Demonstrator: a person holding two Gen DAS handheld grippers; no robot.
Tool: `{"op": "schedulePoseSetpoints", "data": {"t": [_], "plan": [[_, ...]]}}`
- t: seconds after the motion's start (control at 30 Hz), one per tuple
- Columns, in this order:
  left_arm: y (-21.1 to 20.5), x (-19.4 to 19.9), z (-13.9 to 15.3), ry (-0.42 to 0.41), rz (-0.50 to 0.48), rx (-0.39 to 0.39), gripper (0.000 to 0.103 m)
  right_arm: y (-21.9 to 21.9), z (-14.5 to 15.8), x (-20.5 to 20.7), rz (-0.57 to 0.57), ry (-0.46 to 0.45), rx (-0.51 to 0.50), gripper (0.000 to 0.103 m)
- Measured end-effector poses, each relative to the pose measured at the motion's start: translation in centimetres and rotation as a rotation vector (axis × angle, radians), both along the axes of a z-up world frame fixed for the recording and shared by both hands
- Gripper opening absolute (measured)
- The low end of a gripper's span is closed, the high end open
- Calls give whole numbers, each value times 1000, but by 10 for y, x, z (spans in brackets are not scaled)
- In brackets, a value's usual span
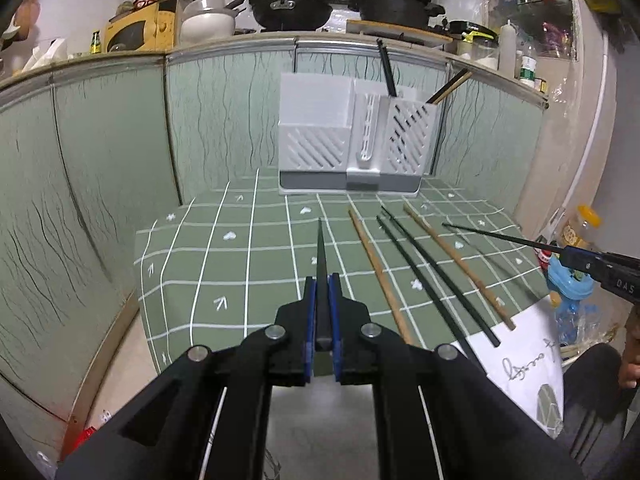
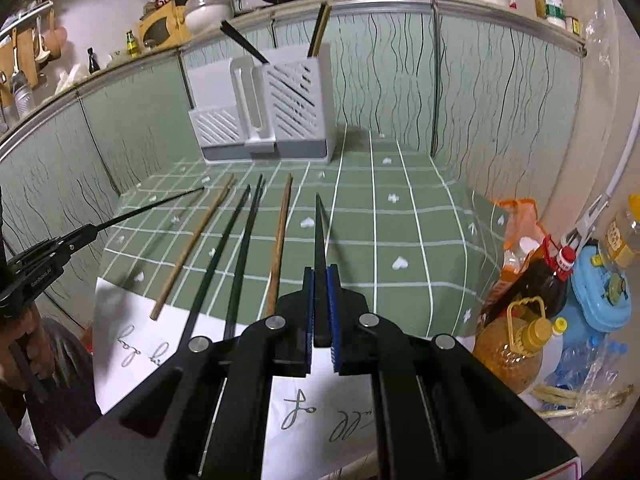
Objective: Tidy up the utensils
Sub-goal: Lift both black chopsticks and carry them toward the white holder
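Both grippers, left gripper [image 1: 322, 316] and right gripper [image 2: 320, 304], clamp one black chopstick each, tips forward; the white holder [image 1: 352, 140] stands far. Thin sticks could pivot between pads and miss its slots.

**A lived-in home kitchen**

Given away by pans [image 1: 294, 10] and a microwave [image 1: 140, 30] crowding the counter ledge around 12 o'clock, cooking-oil bottles [image 2: 516, 344] at 4 (right wrist view), green cabinet fronts [image 1: 220, 120] behind.
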State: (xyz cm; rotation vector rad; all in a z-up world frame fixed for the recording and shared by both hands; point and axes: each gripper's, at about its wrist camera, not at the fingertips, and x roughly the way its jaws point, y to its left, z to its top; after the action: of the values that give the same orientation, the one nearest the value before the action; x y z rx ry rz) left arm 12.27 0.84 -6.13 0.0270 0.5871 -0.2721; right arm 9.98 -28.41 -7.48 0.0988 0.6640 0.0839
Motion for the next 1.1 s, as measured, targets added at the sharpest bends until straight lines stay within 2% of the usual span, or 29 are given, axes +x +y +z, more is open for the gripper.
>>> {"op": "schedulePoseSetpoints", "data": {"t": [0.7, 1.1], "plan": [[-6, -8, 70, -103, -37, -32, 6, -4, 73, -3, 9, -142, 15, 6], [-11, -5, 89, -126, -60, -56, 6, -1, 92, 4, 23, -163, -3, 6]]}}
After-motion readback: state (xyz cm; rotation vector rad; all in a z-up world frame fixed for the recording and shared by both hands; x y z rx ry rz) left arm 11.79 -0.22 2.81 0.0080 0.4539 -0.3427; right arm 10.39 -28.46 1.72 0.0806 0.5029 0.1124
